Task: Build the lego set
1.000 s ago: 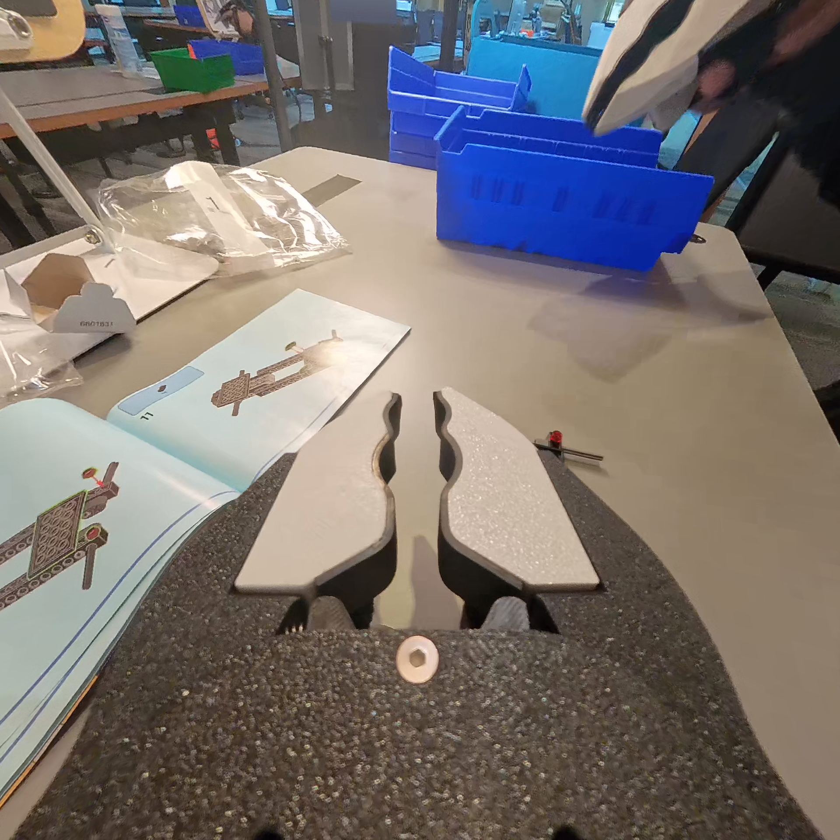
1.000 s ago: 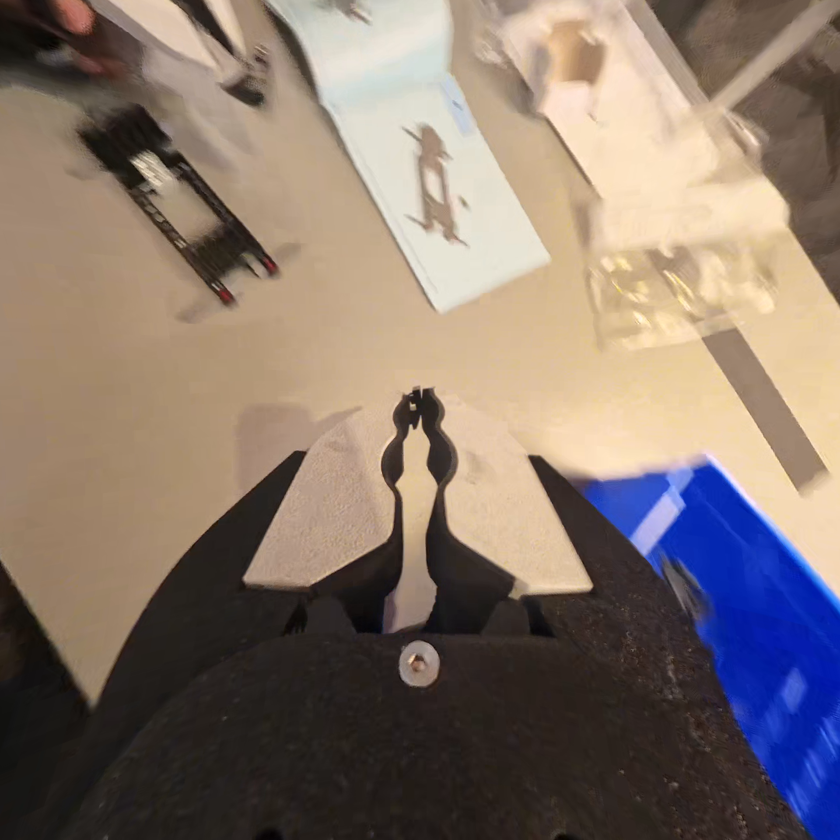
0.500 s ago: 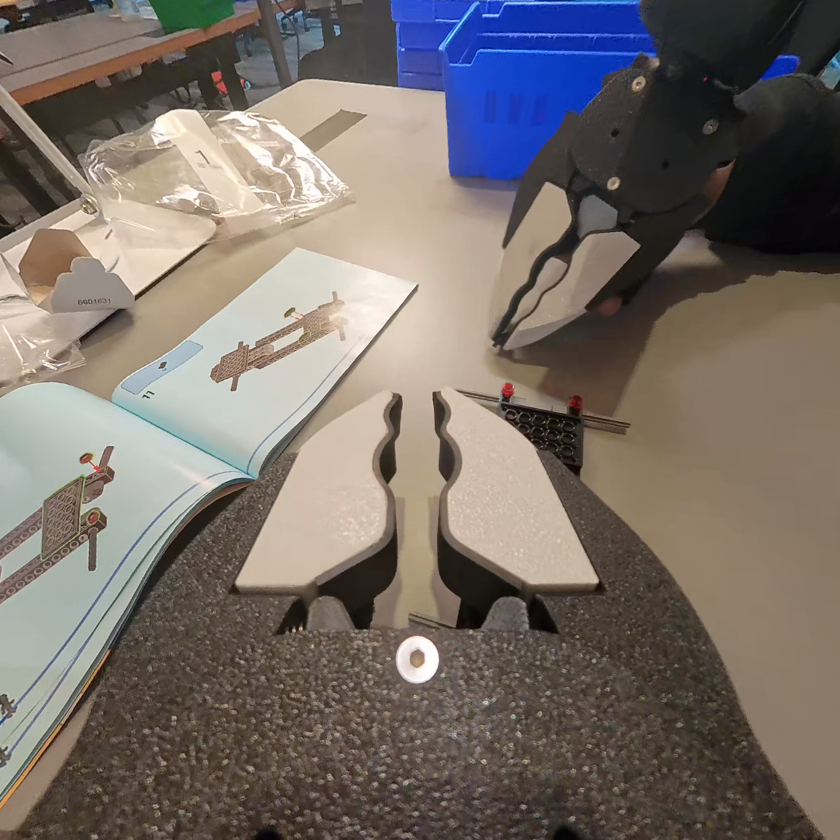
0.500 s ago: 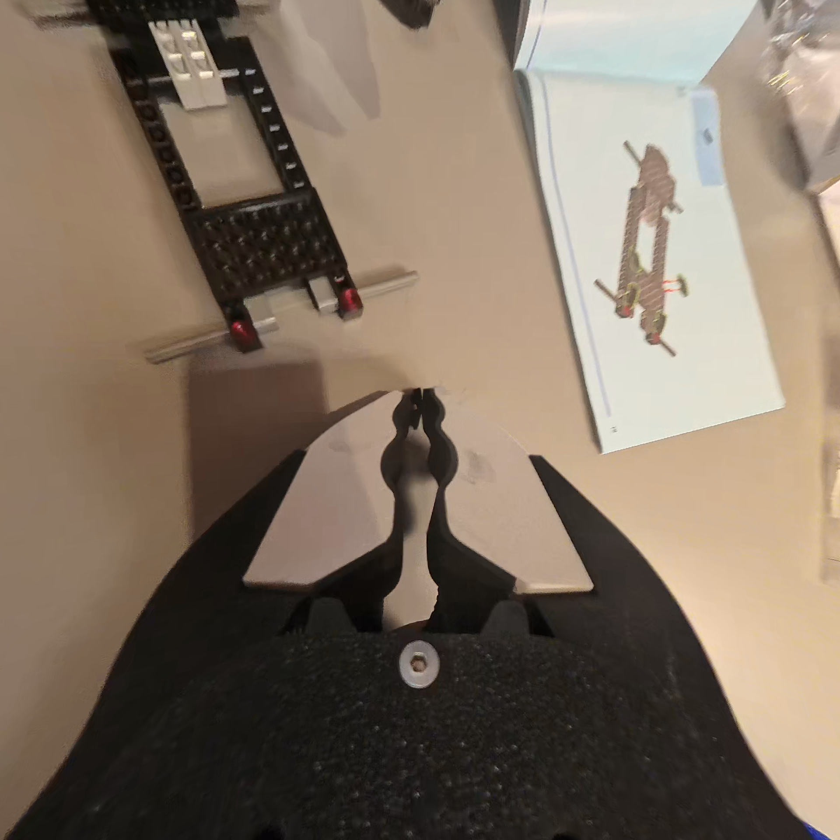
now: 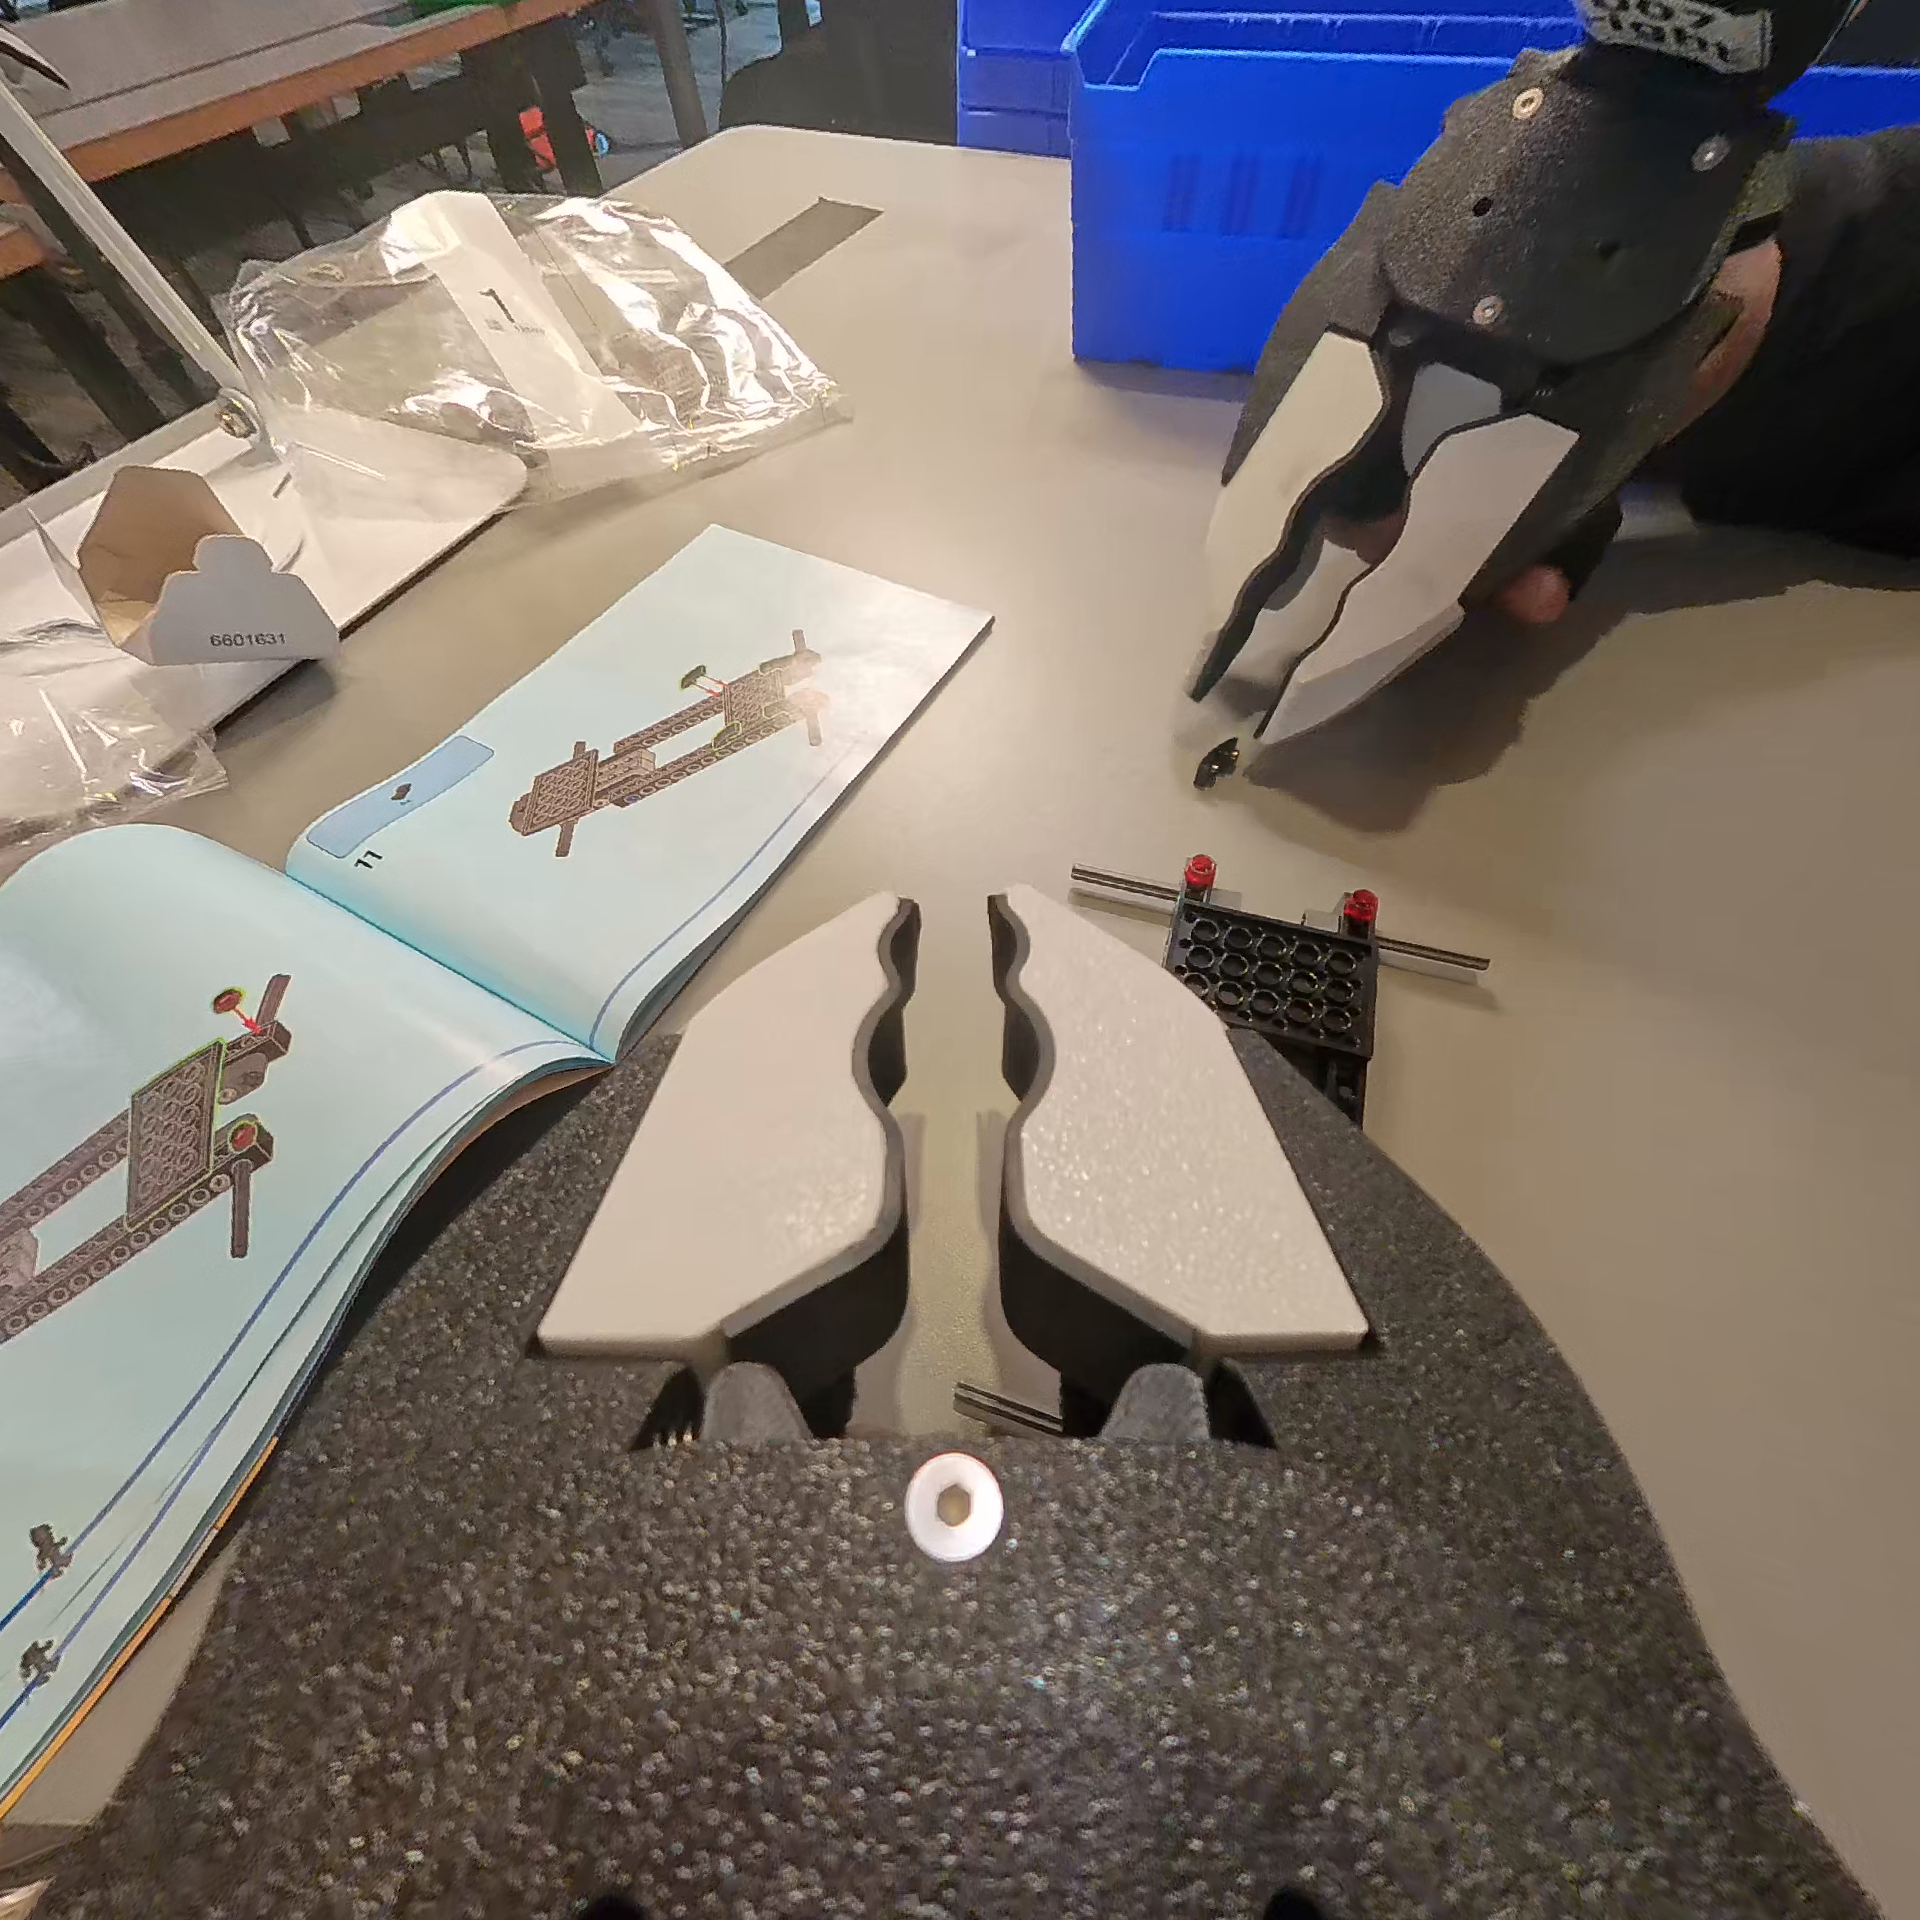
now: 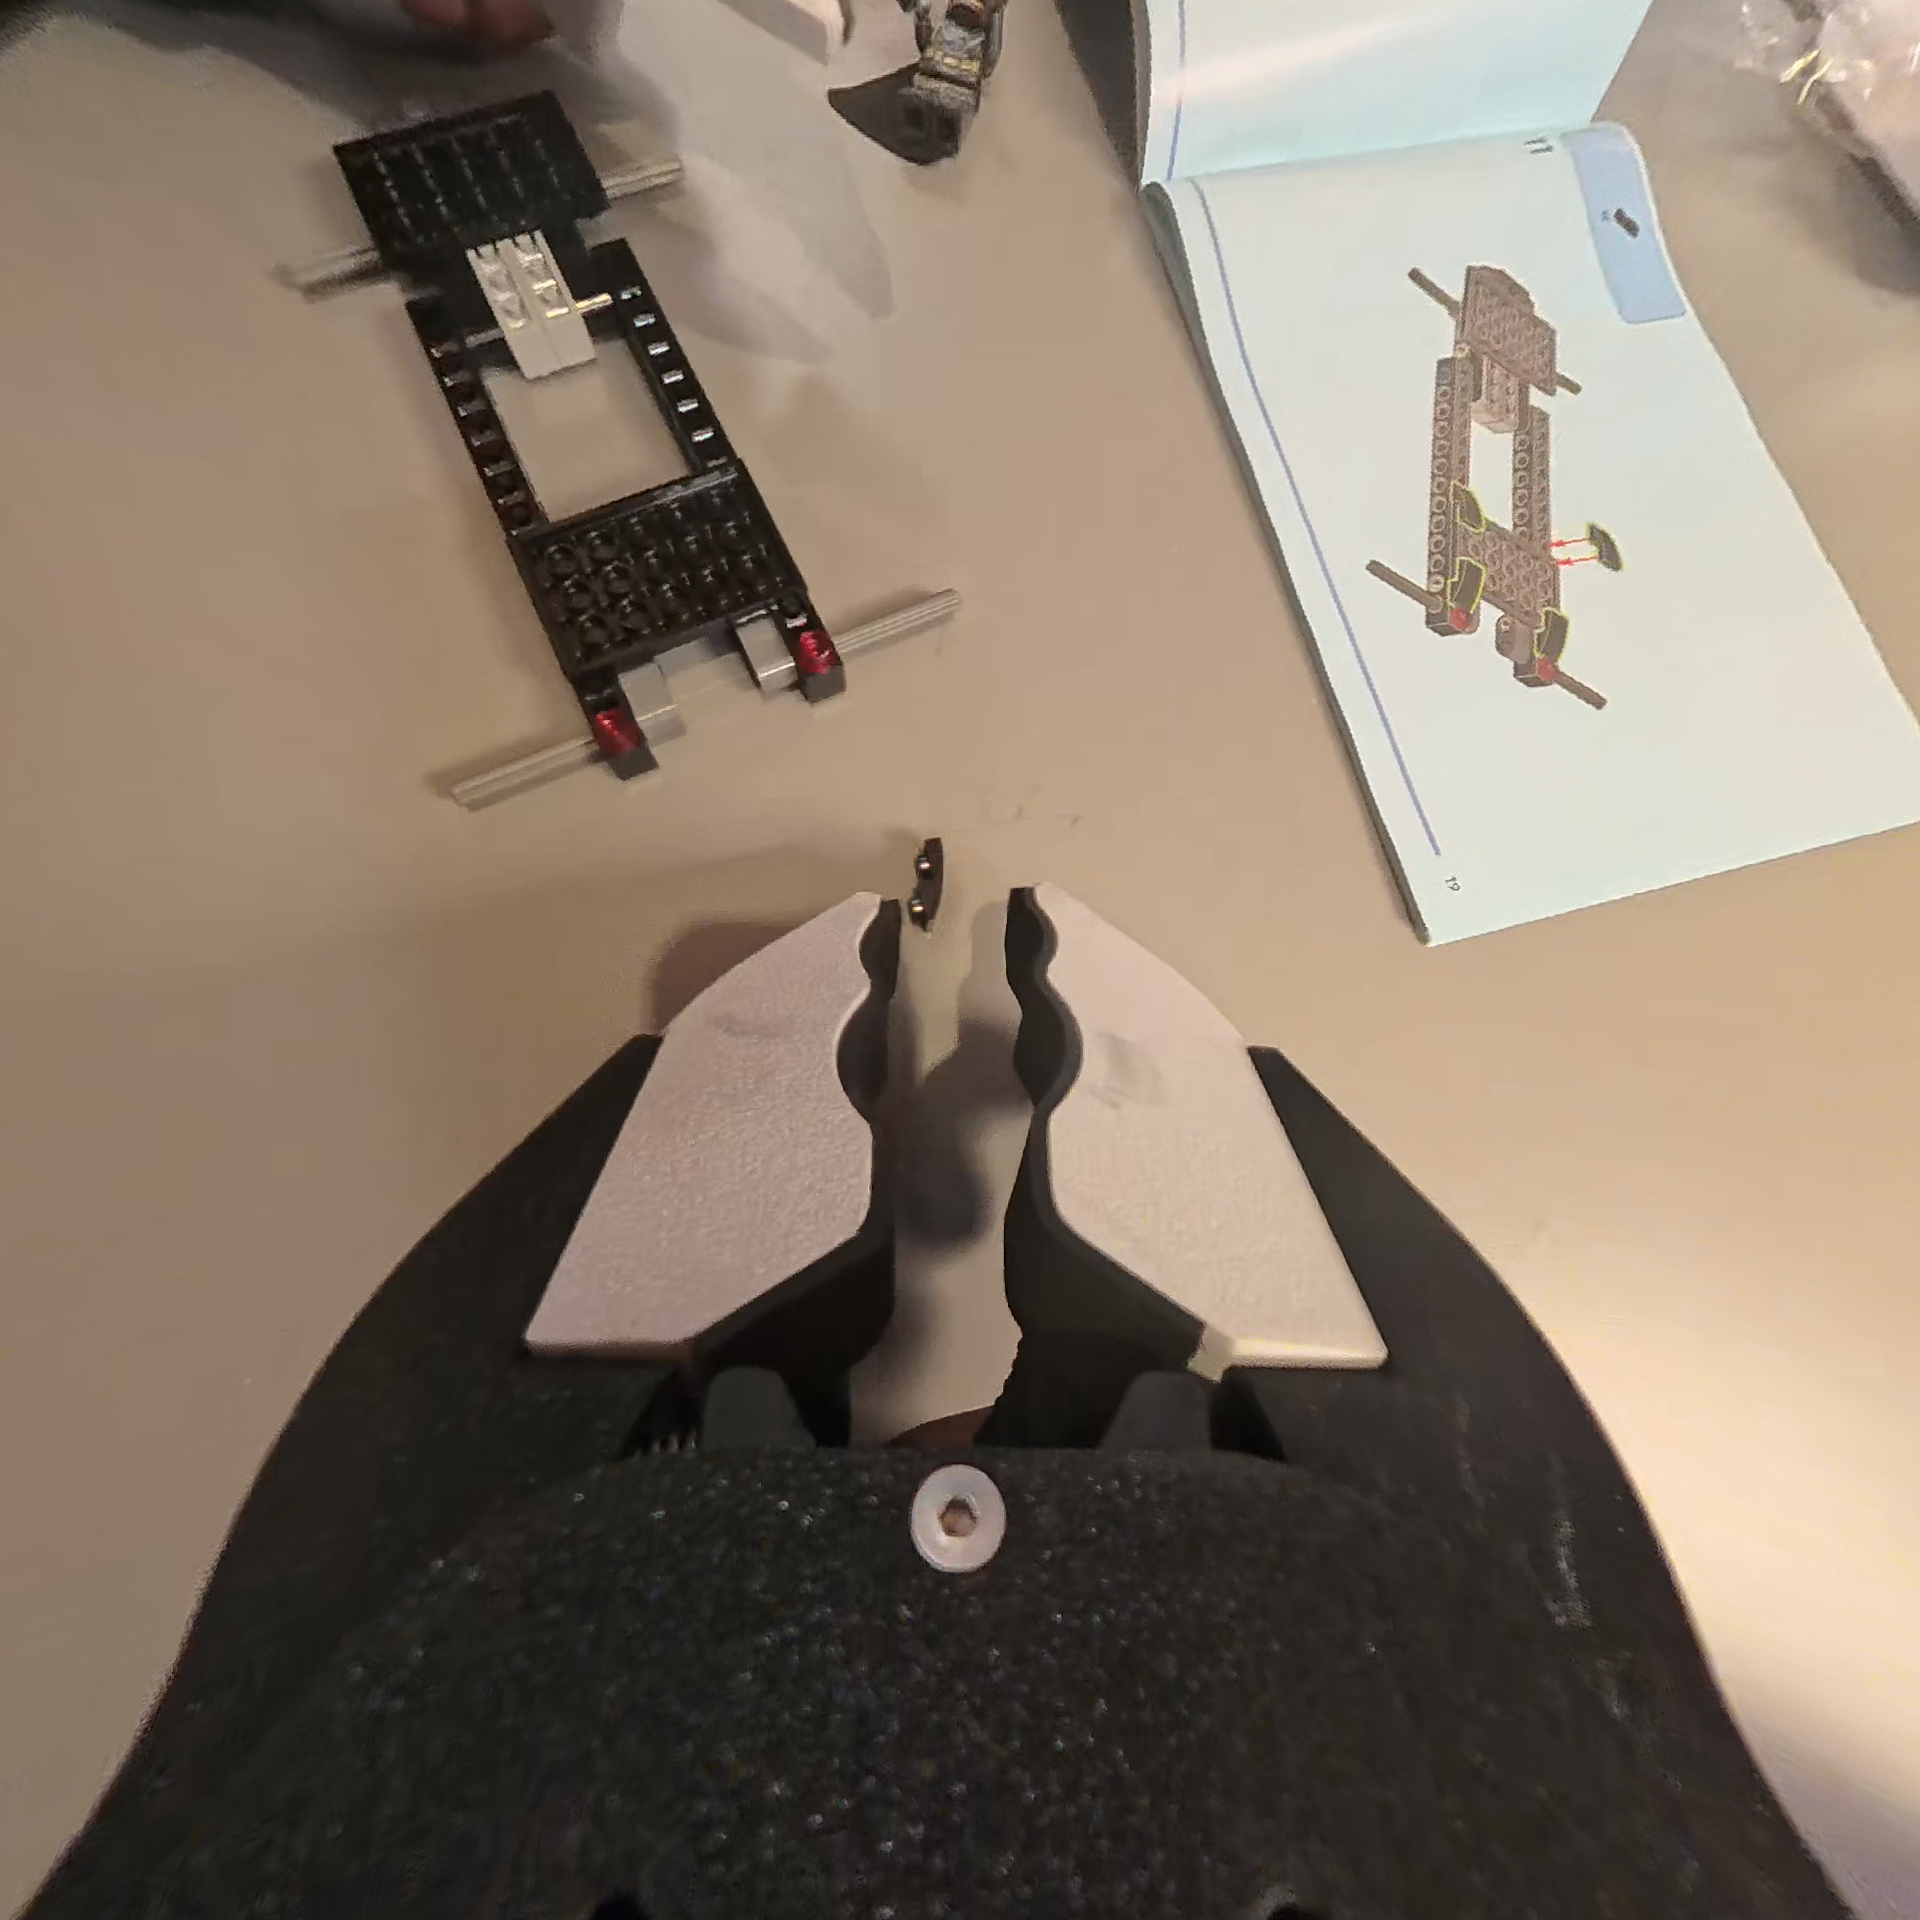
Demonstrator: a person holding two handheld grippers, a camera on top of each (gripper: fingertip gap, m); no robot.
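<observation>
R tongs [image 6: 951, 904] open, centre frame; small black piece [image 6: 925, 881] lies on table [image 6: 260, 935] by the left fingertip, ungripped. L tongs [image 5: 951, 914] open, empty, beside black chassis [image 5: 1273, 971]. Risk: fingertip nudges piece, it skids off.

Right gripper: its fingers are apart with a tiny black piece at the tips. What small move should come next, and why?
Probably back the right gripper off slightly. Its fingers stand apart, and the small black piece lies on the table by the left fingertip, not pinched. Clearing the tips would leave it lying free in front of the black brick frame.
</observation>
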